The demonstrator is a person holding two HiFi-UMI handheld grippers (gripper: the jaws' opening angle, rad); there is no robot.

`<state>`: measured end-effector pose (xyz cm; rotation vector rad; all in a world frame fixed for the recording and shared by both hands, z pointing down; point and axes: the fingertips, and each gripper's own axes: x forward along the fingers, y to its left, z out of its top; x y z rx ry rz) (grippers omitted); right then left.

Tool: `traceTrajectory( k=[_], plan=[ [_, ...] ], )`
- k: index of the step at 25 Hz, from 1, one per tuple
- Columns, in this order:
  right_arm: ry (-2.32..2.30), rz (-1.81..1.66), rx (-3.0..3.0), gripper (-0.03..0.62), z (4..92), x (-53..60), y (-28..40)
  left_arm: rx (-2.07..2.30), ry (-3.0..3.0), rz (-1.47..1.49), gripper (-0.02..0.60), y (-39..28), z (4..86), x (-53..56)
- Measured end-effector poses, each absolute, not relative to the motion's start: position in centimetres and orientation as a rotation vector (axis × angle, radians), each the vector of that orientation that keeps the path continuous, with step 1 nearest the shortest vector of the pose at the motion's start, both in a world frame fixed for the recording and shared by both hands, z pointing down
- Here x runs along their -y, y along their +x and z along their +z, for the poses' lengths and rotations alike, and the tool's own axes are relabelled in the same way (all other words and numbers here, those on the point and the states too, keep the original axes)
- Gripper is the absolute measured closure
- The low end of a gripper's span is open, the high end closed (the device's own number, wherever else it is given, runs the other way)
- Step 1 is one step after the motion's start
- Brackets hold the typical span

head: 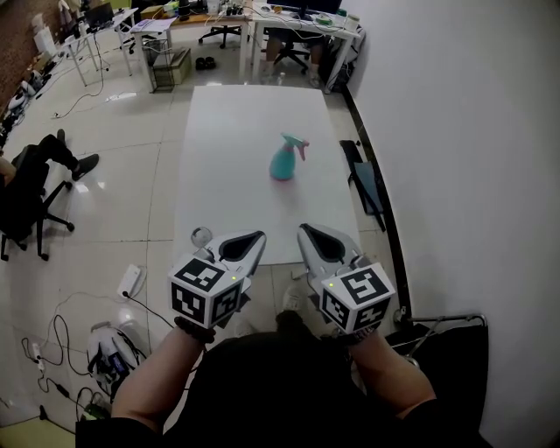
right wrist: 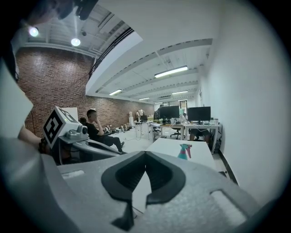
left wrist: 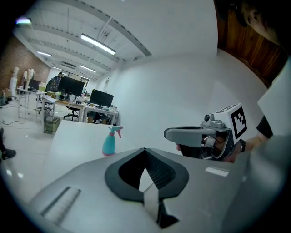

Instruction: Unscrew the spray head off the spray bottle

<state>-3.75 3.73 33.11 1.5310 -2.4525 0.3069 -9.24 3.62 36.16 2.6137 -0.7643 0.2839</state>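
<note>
A teal spray bottle (head: 283, 161) with a pink spray head (head: 297, 143) stands upright near the middle of a long white table (head: 236, 210). It also shows small and far off in the left gripper view as the bottle (left wrist: 109, 142) and in the right gripper view as the bottle (right wrist: 183, 152). My left gripper (head: 255, 236) and right gripper (head: 304, 230) hover side by side at the table's near edge, both shut with nothing between the jaws. Each is well short of the bottle.
A white wall runs along the table's right side. Desks with monitors (head: 302, 22) and office chairs stand beyond the far end. A seated person (head: 35, 171) is at the left. Cables and a device (head: 109, 354) lie on the floor at the lower left.
</note>
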Motion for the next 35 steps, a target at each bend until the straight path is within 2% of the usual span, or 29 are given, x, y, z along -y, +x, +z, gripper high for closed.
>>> traceTrajectory(
  k=[20,35],
  plan=[
    [1.343,0.397,2.52,0.603,34.6,7.3,4.9,0.941,2.494,0.413,0.569,-1.7,39.2,6.3],
    [1.127,0.431,2.583,0.603,35.7,11.3,8.2,1.123,2.379,0.495,0.558,0.9,41.1,9.2]
  ],
)
